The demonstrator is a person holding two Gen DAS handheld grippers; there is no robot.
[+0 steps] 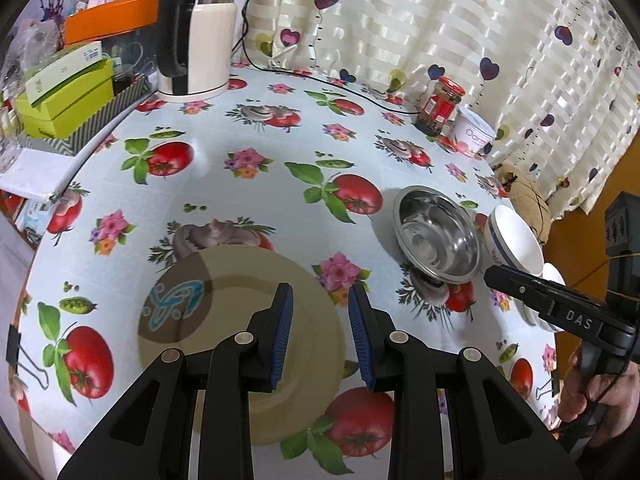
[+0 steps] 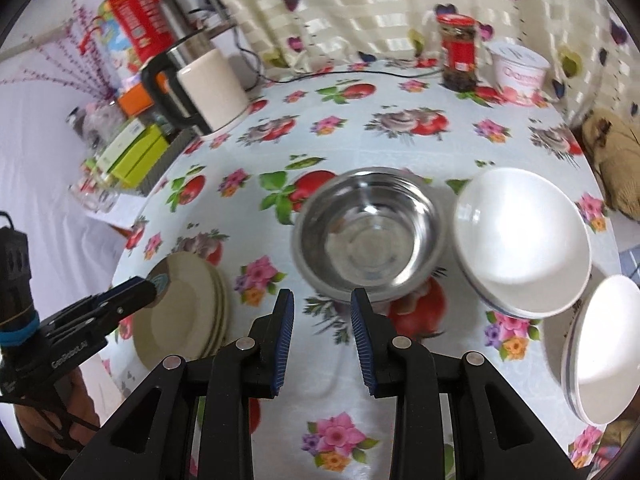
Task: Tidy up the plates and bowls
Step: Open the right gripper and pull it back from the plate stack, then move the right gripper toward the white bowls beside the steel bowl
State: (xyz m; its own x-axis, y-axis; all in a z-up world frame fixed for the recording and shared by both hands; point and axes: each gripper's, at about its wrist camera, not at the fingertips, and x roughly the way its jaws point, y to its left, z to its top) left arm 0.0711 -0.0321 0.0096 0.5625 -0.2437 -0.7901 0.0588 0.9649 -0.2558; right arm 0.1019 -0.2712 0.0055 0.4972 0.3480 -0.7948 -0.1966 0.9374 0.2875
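My left tongs (image 1: 320,312) hang apart and empty above the stack of beige plates (image 1: 240,320), whose right rim shows between them. My right tongs (image 2: 322,316) gape, nothing between, just short of the steel bowl (image 2: 368,236) at twelve o'clock. White bowls (image 2: 520,240) sit at two o'clock on the worktop (image 2: 340,128).

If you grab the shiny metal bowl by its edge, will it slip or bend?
The metal bowl probably won't bend: it looks like stiff steel with a rolled rim. Its polished, mirror-like surface could be slippery, though the ribbed blue pads of the right gripper should help. It is empty and looks thin-walled, so it is likely light and may slide across the smooth tablecloth if nudged.
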